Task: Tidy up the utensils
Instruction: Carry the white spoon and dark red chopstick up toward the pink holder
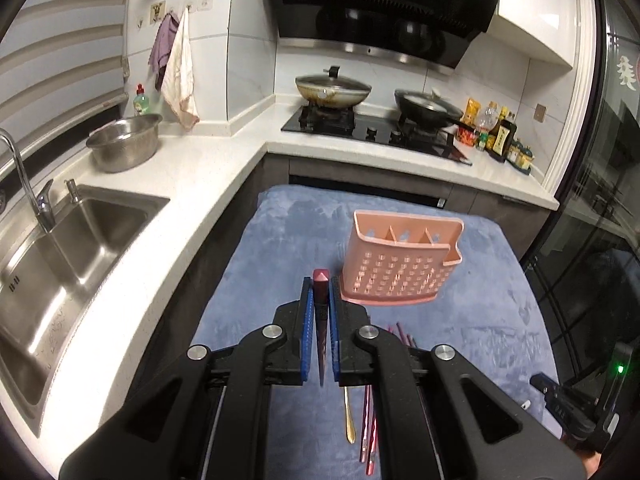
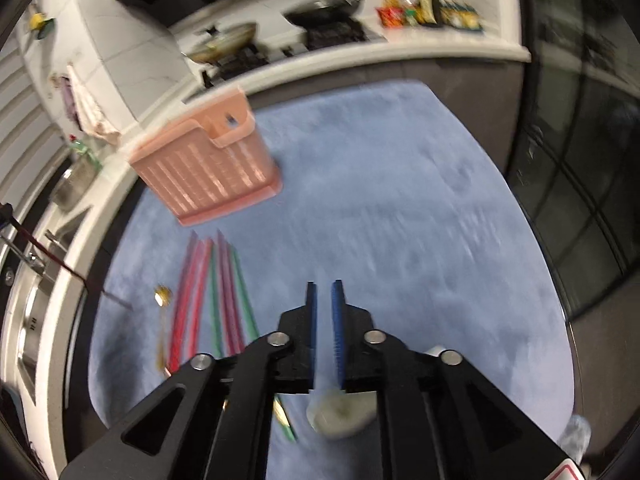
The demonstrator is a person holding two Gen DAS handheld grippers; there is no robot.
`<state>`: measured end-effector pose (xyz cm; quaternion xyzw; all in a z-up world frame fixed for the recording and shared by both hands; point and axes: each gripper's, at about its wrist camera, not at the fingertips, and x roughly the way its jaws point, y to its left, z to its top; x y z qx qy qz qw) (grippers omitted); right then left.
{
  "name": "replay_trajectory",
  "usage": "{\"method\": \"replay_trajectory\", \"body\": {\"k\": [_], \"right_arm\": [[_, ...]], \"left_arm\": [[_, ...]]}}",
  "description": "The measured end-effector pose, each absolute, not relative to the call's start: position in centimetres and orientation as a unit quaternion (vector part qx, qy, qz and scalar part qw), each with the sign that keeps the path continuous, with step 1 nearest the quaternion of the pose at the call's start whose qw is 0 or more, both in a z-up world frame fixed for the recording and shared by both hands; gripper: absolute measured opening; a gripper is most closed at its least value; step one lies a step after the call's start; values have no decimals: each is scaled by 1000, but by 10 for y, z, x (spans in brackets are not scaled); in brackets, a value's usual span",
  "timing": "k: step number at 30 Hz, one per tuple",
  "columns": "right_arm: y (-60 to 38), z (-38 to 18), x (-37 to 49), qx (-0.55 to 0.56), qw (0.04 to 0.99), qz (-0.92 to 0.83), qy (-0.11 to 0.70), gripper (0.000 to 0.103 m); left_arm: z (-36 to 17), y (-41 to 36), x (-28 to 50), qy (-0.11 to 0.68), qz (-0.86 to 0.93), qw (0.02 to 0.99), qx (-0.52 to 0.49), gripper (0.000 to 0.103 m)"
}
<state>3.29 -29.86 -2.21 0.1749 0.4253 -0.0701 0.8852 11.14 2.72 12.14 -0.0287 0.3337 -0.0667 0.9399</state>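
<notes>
Left wrist view: left gripper (image 1: 320,292) clamps a dark red tapered chopstick (image 1: 321,320). Right gripper (image 2: 325,300) stands slightly parted, holding nothing. Pink perforated plastic utensil caddy (image 1: 400,264) stands at one o'clock on blue fleece cloth (image 1: 480,312).

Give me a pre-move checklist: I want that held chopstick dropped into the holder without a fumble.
1. Left tool clamped on the dark red chopstick: ok, pads press both its sides.
2. Pink utensil holder upright on the blue cloth: ok.
3. Holder compartments free: ok, the three seen from the left wrist look empty.
4. Path from chopstick to holder clear: ok, only bare cloth between them.
5. Right tool empty: ok, jaws slightly apart, nothing between them.
6. White object under the right tool: cannot tell what it is, too blurred.
</notes>
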Motion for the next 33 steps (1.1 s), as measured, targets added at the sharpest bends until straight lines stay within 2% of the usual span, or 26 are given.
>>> {"method": "replay_trajectory", "body": {"k": [3, 5, 11, 20, 22, 23, 24, 31, 33], "right_arm": [[-312, -47, 7, 191, 866, -96, 451, 30], [-318, -61, -3, 207, 856, -103, 462, 35], [-331, -93, -12, 243, 840, -110, 472, 38], [-353, -110, 3, 298, 836, -102, 449, 43], [-355, -112, 5, 303, 835, -95, 449, 37], [-355, -112, 6, 304, 835, -92, 449, 27], [-354, -112, 6, 306, 836, -86, 448, 21], [-344, -86, 9, 295, 853, -66, 425, 8], [-338, -73, 12, 276, 862, -66, 420, 8]], "left_arm": [[113, 27, 106, 346, -70, 935, -33, 7], [109, 27, 101, 350, -69, 934, -34, 7], [105, 23, 87, 362, -70, 929, -32, 7], [102, 17, 64, 380, -74, 922, -26, 7], [100, 15, 60, 386, -75, 919, -25, 7], [98, 14, 58, 389, -76, 918, -25, 7], [97, 15, 56, 392, -77, 917, -25, 7], [98, 13, 49, 396, -81, 915, -22, 7], [100, 13, 50, 395, -84, 915, -25, 7]]}}
